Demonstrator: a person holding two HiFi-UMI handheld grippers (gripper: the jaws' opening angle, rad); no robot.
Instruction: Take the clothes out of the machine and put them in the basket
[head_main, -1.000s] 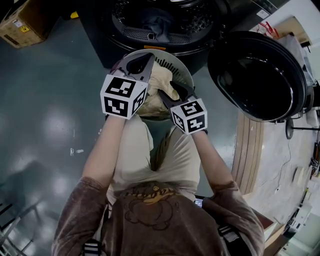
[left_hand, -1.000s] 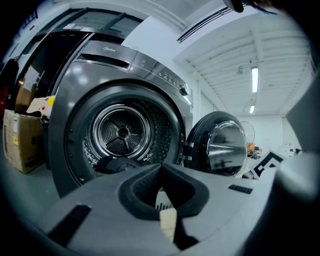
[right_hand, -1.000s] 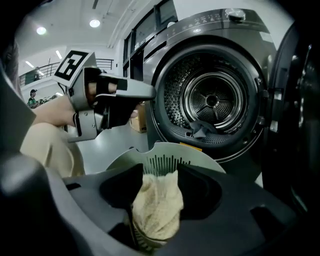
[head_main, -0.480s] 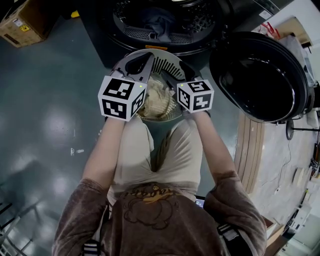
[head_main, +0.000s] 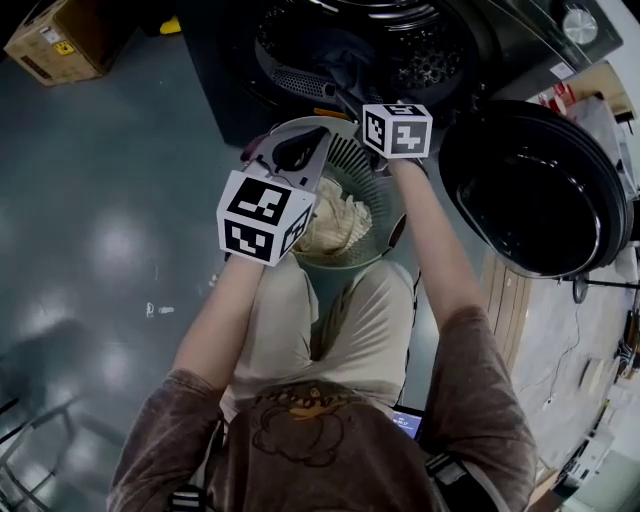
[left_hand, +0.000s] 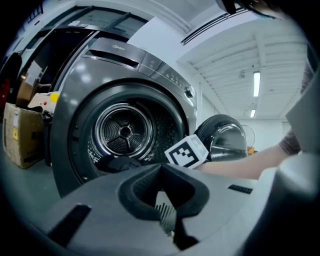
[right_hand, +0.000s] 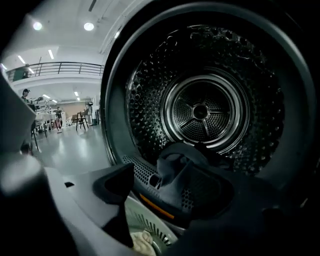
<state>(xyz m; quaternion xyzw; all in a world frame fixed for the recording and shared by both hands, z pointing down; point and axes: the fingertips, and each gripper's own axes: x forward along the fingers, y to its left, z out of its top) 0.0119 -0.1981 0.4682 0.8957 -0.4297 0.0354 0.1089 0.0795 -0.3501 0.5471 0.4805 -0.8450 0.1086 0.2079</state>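
Here, head view: the left gripper (head_main: 290, 150) clamps the basket (head_main: 358, 165) rim, with cream clothes (head_main: 335, 225) inside. The right gripper (head_main: 378, 115) points into the machine (head_main: 440, 55), its tips obscured.

Left gripper view: jaws closed on the slatted rim.

Right gripper view: the jaws, just opening, stand apart and empty before a dark garment (right_hand: 175, 175) at the machine's lip. The next move is probably to advance and close on it. The garment's extent is unclear.

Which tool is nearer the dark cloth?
Right. The right tool, jaws just opened and empty, is just before the dark crumpled cloth; the left tool grips the grey slotted basket, farther back.
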